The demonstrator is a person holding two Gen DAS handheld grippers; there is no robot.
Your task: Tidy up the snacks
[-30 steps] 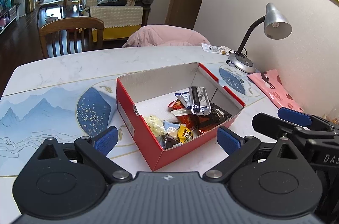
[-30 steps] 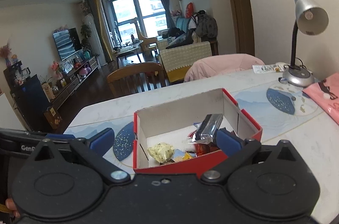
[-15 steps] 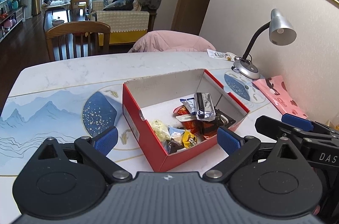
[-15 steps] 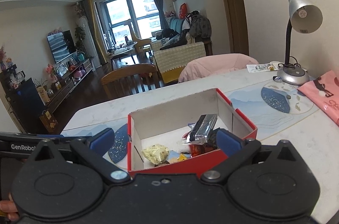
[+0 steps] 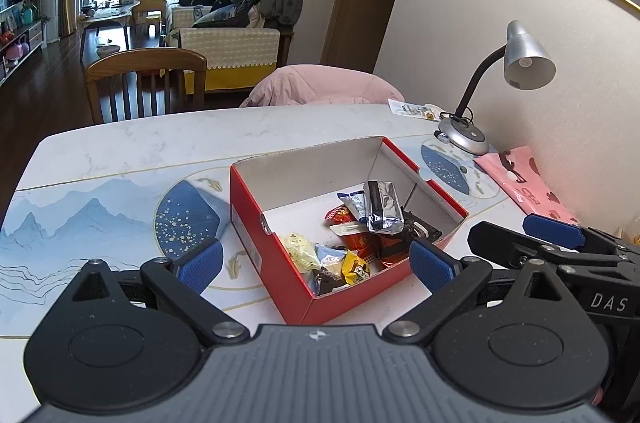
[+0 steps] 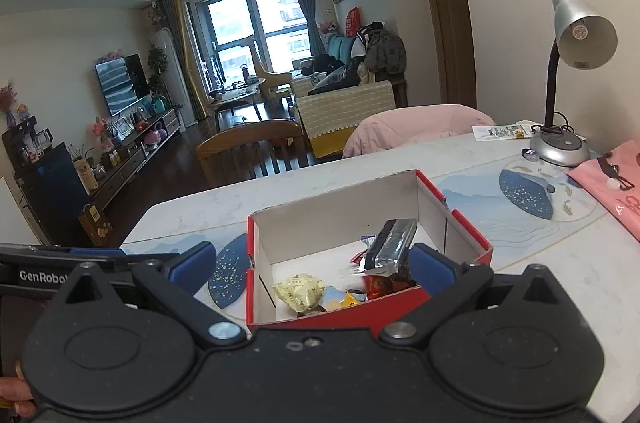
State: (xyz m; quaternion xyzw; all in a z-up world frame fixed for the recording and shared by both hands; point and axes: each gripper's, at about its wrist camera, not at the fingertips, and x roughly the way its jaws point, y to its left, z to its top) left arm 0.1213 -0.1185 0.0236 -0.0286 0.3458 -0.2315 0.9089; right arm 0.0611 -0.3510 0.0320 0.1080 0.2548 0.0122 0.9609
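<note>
Blue-padded fingers spread wide on both tools, and nothing sits between them. The left gripper [image 5: 316, 265] hangs low over the near edge of the table [image 5: 132, 147], level and aimed across it, its pads framing the near corner of the red box [image 5: 280, 287]. The right gripper [image 6: 312, 265] is held alongside, also level and gaping, with the box's near wall straight ahead of it; its dark body shows at the right edge of the left camera's view, just beside the left tool.

Compared with a second ago, both tools have drawn back and up a touch: the box sits a little farther off and more centred in the left view, and more of the wall pictures and ceiling now shows. The contents look unmoved.

Inside the box, the snacks are heaped toward its right, near end. The silver foil packet [image 5: 383, 207] tops the pile, propped at a tilt, its long axis running from the near side up toward the far wall. A pale yellow wrapped snack [image 6: 299, 290] lies at the left of the heap, a small yellow sweet [image 5: 356, 269] by the near wall, with red wrappers [image 5: 362, 243] between. The box itself stands on the patterned mat, long axis running away and rightward toward the desk lamp [image 5: 524, 63], which stands well apart by the wall.
</note>
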